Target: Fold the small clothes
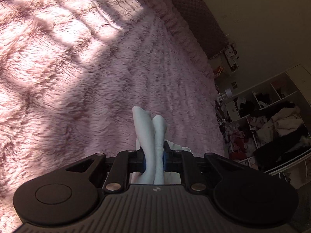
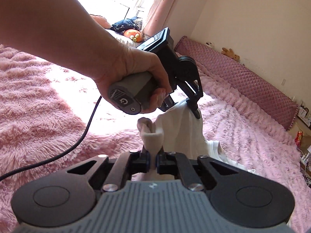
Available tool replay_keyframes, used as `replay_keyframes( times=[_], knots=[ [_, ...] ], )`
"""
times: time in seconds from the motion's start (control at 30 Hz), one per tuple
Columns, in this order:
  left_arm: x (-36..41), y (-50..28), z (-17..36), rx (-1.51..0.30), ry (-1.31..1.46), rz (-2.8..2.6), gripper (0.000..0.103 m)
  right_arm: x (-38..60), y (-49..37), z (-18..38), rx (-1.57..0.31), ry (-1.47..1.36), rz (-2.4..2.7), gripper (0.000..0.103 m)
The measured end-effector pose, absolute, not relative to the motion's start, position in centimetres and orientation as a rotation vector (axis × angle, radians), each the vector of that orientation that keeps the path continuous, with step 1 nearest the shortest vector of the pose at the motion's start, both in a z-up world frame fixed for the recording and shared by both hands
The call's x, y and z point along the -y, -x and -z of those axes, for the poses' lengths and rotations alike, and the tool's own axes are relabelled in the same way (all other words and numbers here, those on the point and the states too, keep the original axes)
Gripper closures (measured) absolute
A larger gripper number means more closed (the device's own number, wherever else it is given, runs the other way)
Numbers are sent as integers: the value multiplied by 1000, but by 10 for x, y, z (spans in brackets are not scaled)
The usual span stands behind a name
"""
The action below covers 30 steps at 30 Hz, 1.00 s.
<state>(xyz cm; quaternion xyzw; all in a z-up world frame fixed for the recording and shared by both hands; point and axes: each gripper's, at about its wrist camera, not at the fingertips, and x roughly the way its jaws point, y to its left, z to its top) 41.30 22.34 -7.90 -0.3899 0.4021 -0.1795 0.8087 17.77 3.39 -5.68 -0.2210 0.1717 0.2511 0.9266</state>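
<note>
A small white garment (image 2: 186,128) hangs lifted above the pink fluffy blanket (image 2: 48,106), stretched between both grippers. In the left wrist view my left gripper (image 1: 154,160) is shut on a bunched white fold of the garment (image 1: 149,134), which sticks out past the blue pads in two rolled lobes. In the right wrist view my right gripper (image 2: 153,160) is shut on another pinched corner of the same cloth (image 2: 150,136). The left gripper (image 2: 194,106) appears there too, held by a hand (image 2: 126,68), its fingers clamped on the garment's upper edge.
The pink blanket (image 1: 68,77) covers the whole bed. A quilted mauve bolster (image 2: 243,81) runs along the wall. A black cable (image 2: 77,141) trails over the blanket at left. Cluttered white shelves (image 1: 272,126) stand past the bed's edge. Cushions (image 2: 128,28) lie by the bright window.
</note>
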Motion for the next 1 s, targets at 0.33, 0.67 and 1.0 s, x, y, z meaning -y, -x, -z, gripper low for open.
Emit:
replay_keyframes(
  times=[0.33, 0.67, 1.0],
  knots=[
    [-91, -439, 27, -857, 669, 461, 88, 88, -173, 19, -370, 166, -275, 103],
    [62, -444, 27, -843, 484, 555, 88, 222, -166, 31, -394, 67, -20, 103],
    [148, -441, 72, -921, 306, 546, 88, 313, -179, 96, -541, -145, 59, 103]
  ],
)
